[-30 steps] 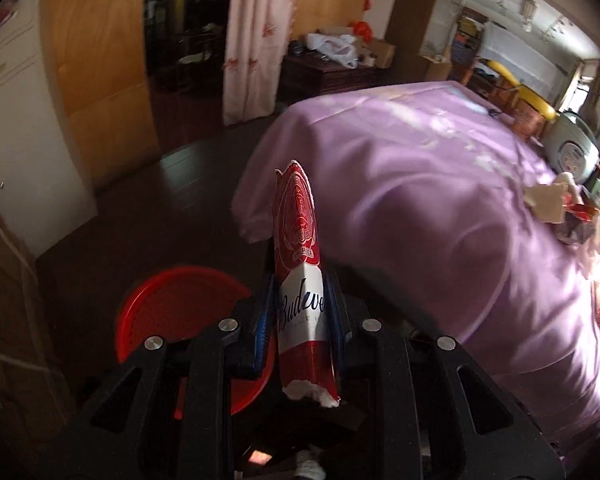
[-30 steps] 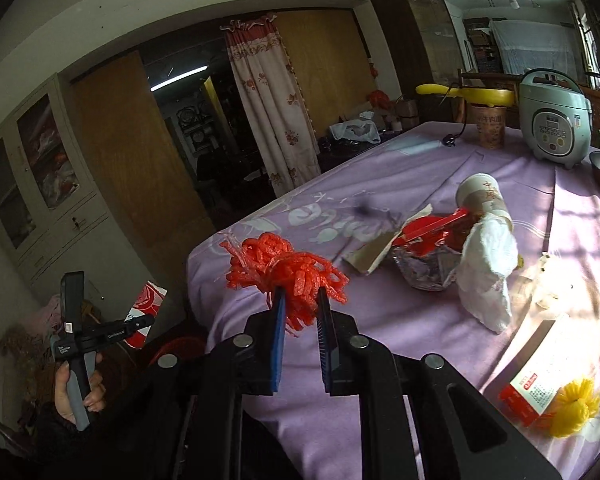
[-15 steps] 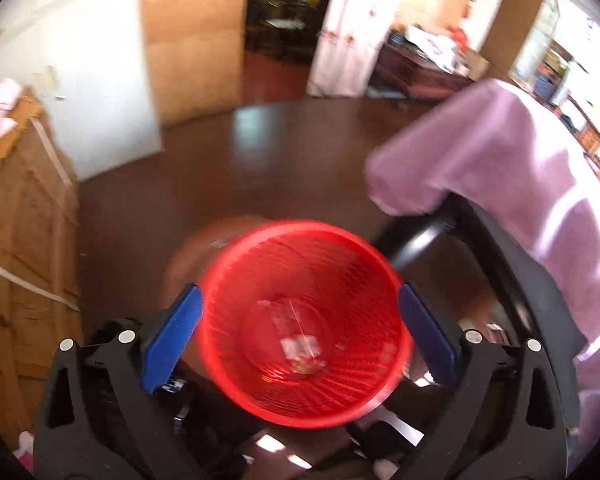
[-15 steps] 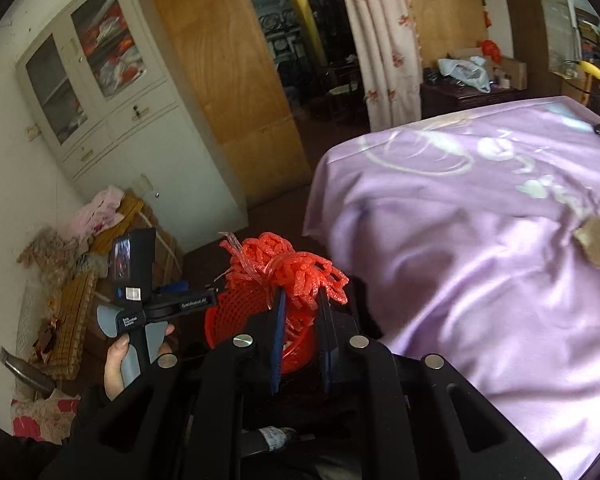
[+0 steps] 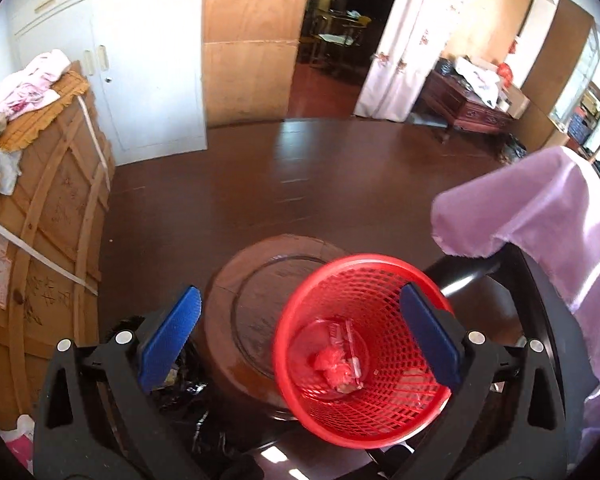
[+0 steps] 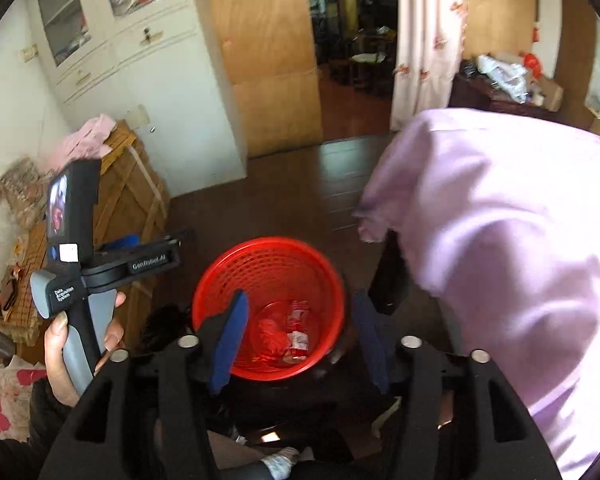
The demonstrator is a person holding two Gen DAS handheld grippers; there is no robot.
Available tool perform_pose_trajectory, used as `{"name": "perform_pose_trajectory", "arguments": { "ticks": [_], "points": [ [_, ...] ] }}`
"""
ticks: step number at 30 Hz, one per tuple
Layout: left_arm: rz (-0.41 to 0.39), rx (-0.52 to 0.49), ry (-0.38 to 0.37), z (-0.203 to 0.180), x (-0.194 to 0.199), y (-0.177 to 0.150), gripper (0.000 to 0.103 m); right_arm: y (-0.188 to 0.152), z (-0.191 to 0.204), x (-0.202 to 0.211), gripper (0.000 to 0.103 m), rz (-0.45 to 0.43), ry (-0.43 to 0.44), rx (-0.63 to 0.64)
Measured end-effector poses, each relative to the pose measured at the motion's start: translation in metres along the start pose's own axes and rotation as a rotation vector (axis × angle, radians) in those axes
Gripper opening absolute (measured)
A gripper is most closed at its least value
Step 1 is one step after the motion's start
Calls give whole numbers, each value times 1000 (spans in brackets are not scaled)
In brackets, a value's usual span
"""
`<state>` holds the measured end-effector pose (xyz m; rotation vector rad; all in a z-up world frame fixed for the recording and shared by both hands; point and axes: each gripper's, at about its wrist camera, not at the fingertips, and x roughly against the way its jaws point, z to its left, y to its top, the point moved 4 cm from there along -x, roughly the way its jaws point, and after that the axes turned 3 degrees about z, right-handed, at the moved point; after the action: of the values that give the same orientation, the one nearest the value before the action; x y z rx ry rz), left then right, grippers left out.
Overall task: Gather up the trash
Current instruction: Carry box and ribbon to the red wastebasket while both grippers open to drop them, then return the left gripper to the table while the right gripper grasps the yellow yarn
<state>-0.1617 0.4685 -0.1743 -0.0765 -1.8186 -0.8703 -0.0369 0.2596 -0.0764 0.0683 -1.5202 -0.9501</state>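
Now both grippers hang over the red mesh basket (image 6: 268,280): the left gripper (image 5: 300,336) gapes empty, the right gripper (image 6: 300,340) has just been opening (nothing between its jaws), and the red netting (image 6: 270,330) lies inside the basket

Trash in red basket (image 6: 220,280) blurred, items hard to tell; basket base hidden behind right fingers (image 6: 230,340).
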Motion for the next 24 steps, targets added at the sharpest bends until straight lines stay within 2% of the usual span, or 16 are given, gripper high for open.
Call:
{"name": "perform_pose_trajectory", "arguments": {
  "ticks": [1, 3, 7, 10, 24],
  "points": [
    [3, -10, -4, -3, 1, -1, 96, -3, -5, 8, 70, -25, -14, -16],
    [-4, -33, -3, -11, 5, -2, 96, -11, -16, 27, 74, -76, -50, -44],
    [-18, -83, -19, -35, 17, -6, 96, -24, -44, 63, 78, -166, -134, -108],
    [-28, -134, -34, -58, 26, -11, 96, -43, -81, 94, 81, -224, -185, -191],
    [-17, -410, -128, -177, 61, -55, 96, -144, -213, 219, 84, -426, -348, -504]
  ]
}}
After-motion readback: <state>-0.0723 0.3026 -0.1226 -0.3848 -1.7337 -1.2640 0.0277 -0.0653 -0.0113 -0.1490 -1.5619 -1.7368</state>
